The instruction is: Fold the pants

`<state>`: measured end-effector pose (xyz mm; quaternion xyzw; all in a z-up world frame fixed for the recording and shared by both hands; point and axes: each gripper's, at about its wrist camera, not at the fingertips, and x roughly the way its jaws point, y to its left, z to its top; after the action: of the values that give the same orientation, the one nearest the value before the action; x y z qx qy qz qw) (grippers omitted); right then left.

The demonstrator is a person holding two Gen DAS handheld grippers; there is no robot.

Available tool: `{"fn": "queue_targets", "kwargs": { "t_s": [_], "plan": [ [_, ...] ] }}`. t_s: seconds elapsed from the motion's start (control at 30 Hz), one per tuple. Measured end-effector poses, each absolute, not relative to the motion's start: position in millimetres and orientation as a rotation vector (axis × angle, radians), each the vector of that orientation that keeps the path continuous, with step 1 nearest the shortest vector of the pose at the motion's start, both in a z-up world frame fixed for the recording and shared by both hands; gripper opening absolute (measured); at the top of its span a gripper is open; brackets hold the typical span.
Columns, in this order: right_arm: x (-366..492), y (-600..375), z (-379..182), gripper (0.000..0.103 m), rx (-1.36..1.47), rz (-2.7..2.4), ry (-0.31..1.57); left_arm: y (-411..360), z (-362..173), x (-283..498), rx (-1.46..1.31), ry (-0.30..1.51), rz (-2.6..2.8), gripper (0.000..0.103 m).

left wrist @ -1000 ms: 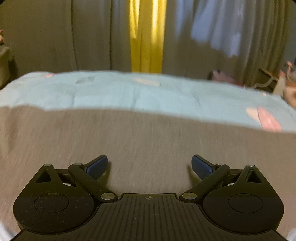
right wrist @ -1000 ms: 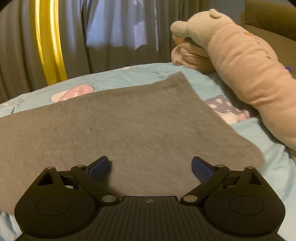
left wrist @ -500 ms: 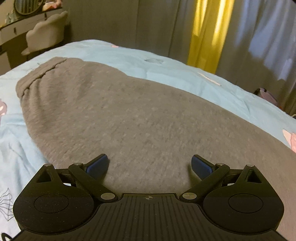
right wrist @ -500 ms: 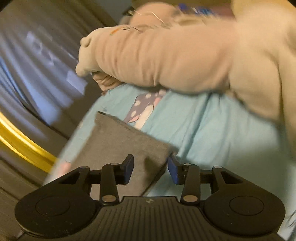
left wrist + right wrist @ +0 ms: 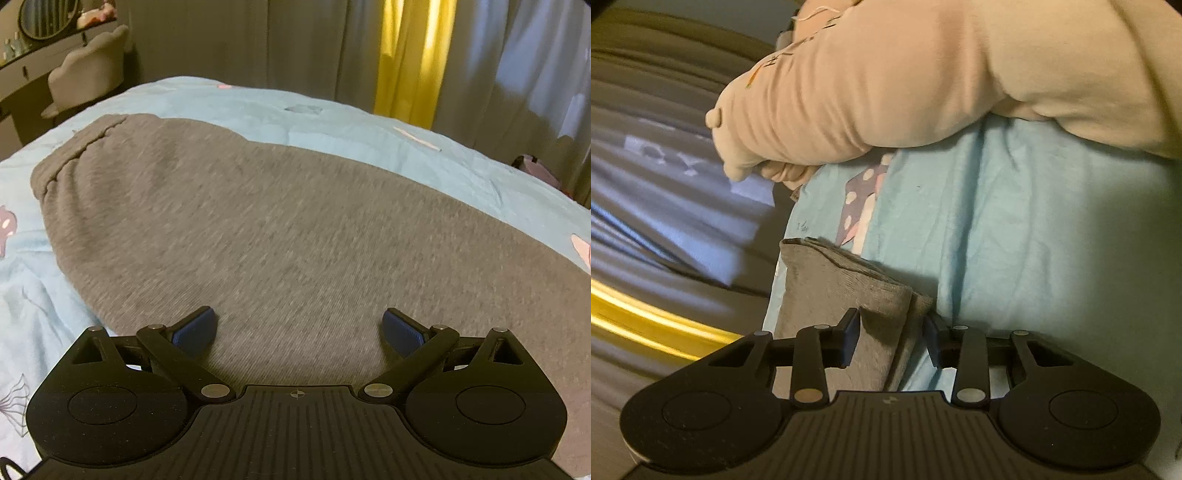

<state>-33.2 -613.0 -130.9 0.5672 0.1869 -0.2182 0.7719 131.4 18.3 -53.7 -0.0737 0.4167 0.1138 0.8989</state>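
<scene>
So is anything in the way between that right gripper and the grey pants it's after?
Nothing visible. The hem end of the grey pants already lies between the right gripper as its jaws close. The big plush toy lies farther off on the blue bedsheet.

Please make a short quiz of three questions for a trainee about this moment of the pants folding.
1. True or false: the left gripper is open above the grey pants.
2. What lies between the closing jaws of the right gripper? A) blue sheet B) pants hem C) plush toy
3. What beige thing rests on the blue sheet beyond the hem?

Key: 1 true; 2 B; 3 the plush toy.
</scene>
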Motion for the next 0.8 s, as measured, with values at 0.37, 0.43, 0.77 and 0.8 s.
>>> {"fn": "queue_targets", "kwargs": {
  "t_s": [0.37, 0.43, 0.77, 0.8],
  "plan": [
    [-21.3, -614.2, -128.9, 0.021, 1.188, -0.448, 0.38, 21.8, -49.3, 129.1, -0.19, 0.845, 0.232, 0.101],
    [-16.7, -612.5, -125.2, 0.019, 1.155, -0.456, 0.397, 24.9, -44.9, 126.6, -0.214, 0.826, 0.239, 0.101],
    [-0.1, -591.6, -74.4, 0.012, 0.905, -0.457, 0.414, 31.6, -16.1, 107.8, -0.226, 0.747, 0.223, 0.101],
    [2.9, -589.8, -72.2, 0.012, 0.888, -0.47, 0.428, 34.9, -12.0, 103.8, -0.241, 0.734, 0.216, 0.101]
  ]
}}
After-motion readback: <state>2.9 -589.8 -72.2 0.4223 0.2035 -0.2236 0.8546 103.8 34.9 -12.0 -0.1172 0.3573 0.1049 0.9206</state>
